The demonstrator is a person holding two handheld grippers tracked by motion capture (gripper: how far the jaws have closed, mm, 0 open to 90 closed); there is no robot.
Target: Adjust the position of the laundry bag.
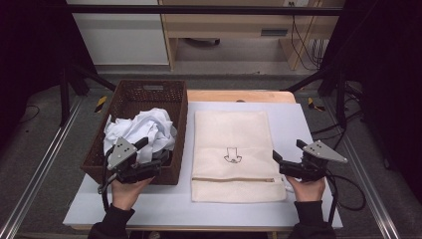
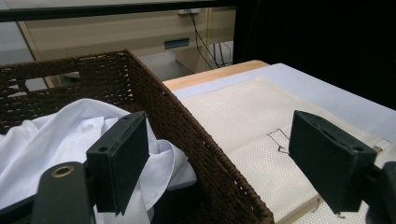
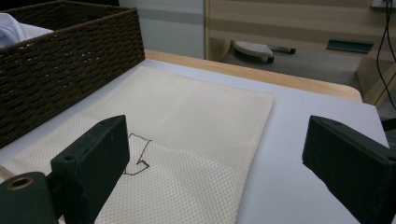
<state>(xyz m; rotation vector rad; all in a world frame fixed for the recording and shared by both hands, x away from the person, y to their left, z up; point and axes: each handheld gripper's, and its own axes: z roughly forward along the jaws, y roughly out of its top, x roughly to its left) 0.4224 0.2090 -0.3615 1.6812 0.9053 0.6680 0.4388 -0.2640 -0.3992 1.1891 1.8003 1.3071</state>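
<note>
**Laundry not yet bagged**

High view: the white shirt [image 1: 142, 130] lay in the wicker basket [image 1: 176, 99] at the table's left edge, mesh laundry bag [image 1: 231, 134] beside it, zipped.

Left gripper view: left gripper [image 2: 224, 163] spread, straddling the basket wall.

Right gripper view: right gripper [image 3: 219, 163] spread, empty, above the bag.

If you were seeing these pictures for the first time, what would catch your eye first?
The crumpled white shirt heaped in the dark brown woven basket at the table's left. Beside it, a cream mesh laundry bag lies flat, with the open left gripper over the basket and the open right gripper at the bag's right edge.
</note>
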